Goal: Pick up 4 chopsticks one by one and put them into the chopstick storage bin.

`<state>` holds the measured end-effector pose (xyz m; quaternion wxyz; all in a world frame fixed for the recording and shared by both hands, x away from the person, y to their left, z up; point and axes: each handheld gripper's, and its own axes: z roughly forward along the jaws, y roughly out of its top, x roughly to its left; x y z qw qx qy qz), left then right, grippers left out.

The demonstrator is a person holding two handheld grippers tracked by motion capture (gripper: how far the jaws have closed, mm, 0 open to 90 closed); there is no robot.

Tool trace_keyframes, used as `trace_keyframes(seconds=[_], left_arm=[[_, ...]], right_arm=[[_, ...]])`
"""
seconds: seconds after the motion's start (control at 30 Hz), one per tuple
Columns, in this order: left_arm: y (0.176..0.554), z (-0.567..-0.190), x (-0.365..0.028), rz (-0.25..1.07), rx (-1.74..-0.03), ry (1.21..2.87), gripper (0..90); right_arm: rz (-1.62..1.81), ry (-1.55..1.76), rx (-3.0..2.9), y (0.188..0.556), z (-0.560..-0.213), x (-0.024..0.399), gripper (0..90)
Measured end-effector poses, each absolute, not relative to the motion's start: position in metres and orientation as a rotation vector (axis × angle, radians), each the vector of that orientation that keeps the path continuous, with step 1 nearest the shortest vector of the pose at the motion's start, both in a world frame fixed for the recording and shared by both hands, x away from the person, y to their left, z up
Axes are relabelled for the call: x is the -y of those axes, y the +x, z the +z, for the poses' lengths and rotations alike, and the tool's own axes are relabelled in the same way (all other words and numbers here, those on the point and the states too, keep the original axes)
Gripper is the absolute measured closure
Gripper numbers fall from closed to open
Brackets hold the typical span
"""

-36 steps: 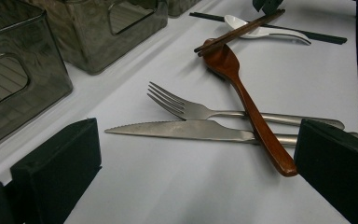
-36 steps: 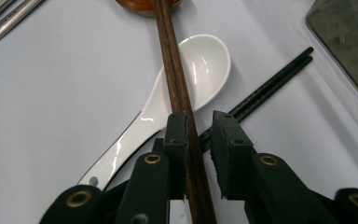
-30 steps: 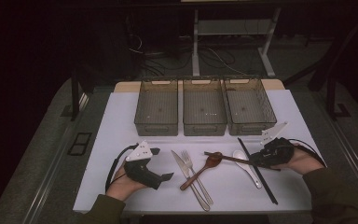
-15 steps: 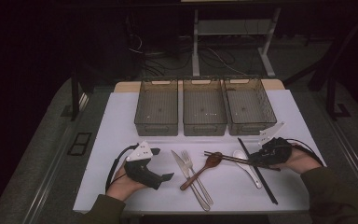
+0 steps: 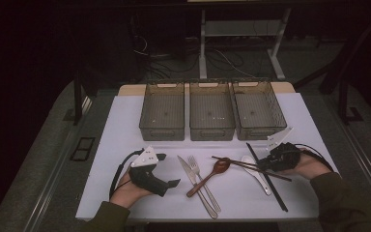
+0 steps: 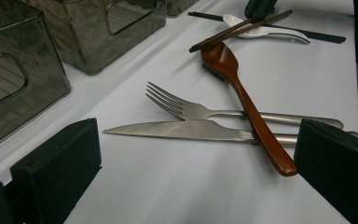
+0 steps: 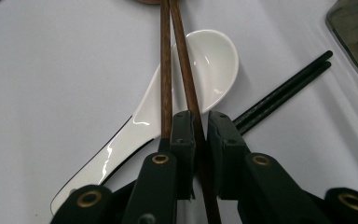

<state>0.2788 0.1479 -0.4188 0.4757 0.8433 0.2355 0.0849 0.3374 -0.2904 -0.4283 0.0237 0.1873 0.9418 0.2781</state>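
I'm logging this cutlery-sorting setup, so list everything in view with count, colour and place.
bins: three, smoky clear, in a row at the far side of the table
knife: one, silver, near centre
fork: one, silver, beside the knife
wooden spoon: one, reddish brown, handle across fork and knife
brown chopsticks: a pair, between the right gripper's jaws
white spoon: one, under the brown chopsticks
black chopsticks: a pair, right of the white spoon
left gripper: black, open, resting left of the knife
right gripper: black, shut on the brown chopsticks
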Motion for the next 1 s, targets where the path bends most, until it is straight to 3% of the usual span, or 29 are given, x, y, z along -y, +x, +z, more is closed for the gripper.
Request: trace_keyframes(seconds=[1.0], left_arm=[[0.2789, -0.4194, -0.1468, 0.204, -0.571, 2.066, 0.0]], right_arm=[[0.856, 0.510, -2.940, 0.3384, -0.4300, 0.2889, 82.1]])
